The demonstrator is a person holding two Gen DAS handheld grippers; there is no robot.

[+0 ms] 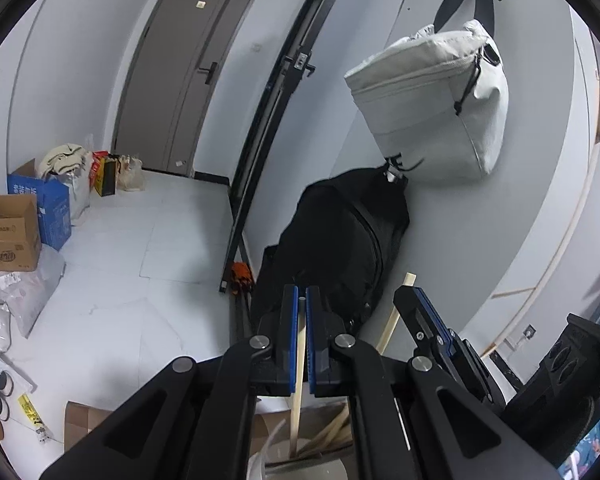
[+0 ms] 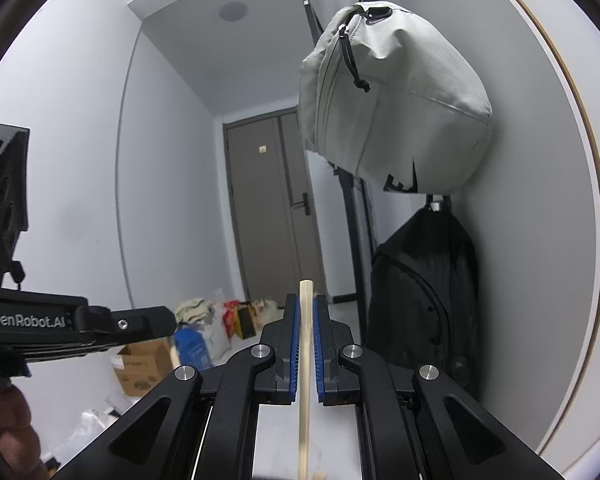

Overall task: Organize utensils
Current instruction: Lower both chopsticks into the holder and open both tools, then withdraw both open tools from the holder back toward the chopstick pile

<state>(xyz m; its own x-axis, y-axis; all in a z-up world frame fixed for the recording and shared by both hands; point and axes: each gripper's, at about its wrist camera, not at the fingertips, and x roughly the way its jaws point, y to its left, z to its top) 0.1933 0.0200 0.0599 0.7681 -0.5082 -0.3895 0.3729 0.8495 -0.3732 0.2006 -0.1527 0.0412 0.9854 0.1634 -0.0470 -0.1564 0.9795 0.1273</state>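
gripping chopsticks [image 2: 305, 344], wall [image 2: 540, 240] beside

A grey panelled door [image 1: 188, 76] closes a white-walled hallway with pale floor tiles [image 1: 140, 240]. A light grey fabric bag [image 1: 432, 108] hangs above a black backpack [image 1: 340, 240] on the wall; brown and blue cardboard boxes [image 1: 24, 224] crowd the far corner.

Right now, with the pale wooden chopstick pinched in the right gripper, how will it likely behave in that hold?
The pale wooden chopstick looks straight and unbent, so probably stiff. It is thin, so likely light. The right gripper clamps one short stretch between blue pads, so it may pivot if its long free end is bumped.
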